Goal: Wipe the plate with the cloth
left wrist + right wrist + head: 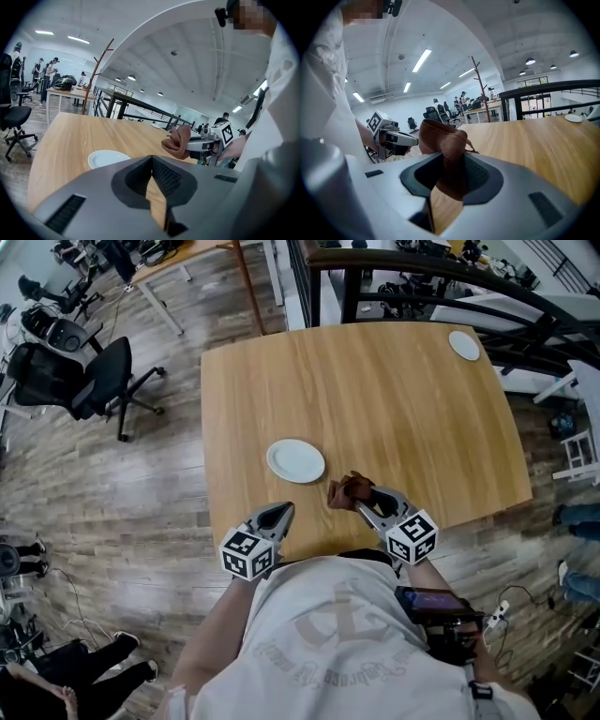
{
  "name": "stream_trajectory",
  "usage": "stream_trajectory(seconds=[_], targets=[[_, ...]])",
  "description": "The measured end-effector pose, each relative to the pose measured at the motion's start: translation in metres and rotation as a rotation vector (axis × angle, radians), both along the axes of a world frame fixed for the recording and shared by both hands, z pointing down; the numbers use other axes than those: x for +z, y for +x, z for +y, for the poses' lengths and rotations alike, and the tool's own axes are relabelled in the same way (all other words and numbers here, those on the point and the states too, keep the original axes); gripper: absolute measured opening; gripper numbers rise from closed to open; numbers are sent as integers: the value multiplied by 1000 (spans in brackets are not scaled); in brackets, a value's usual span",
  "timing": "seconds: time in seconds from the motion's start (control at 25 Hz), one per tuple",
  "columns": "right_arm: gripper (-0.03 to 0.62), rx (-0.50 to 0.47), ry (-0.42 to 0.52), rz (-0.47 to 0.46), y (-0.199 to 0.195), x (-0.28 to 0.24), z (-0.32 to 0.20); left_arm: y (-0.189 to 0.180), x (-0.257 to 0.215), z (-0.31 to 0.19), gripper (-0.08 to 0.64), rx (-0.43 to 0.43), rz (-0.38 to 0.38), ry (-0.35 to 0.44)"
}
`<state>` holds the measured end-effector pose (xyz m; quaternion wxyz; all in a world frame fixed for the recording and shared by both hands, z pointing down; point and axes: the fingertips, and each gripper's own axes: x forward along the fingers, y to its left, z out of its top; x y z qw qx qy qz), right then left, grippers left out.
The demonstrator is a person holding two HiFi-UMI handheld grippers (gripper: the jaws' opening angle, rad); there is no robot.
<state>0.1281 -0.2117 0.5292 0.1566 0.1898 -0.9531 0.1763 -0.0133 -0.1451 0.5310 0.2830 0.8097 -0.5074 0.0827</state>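
Right claw [364, 506] clamped on brown cloth [348, 491], just right of white plate [295, 461] near front edge of desk [375, 390]; left claw [281, 514] pinched together, empty, near plate; second plate [463, 345] at far corner; office chair [94, 381] off left.

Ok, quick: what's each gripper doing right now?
Left gripper: jaws shut, empty.
Right gripper: jaws shut on the brown cloth.

The cloth [345, 491] in the grey right gripper [363, 503] is rust brown; the plate [296, 461] ahead of the grey left gripper [283, 510] is white; the table [375, 390] is pale wood-grain.
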Motion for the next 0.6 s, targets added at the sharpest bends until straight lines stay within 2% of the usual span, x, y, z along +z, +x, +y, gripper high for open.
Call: stream_trajectory(seconds=[0.6], targets=[[130,-37,21,-4,3,1,6,10,5,15,11,-13,-13,0]])
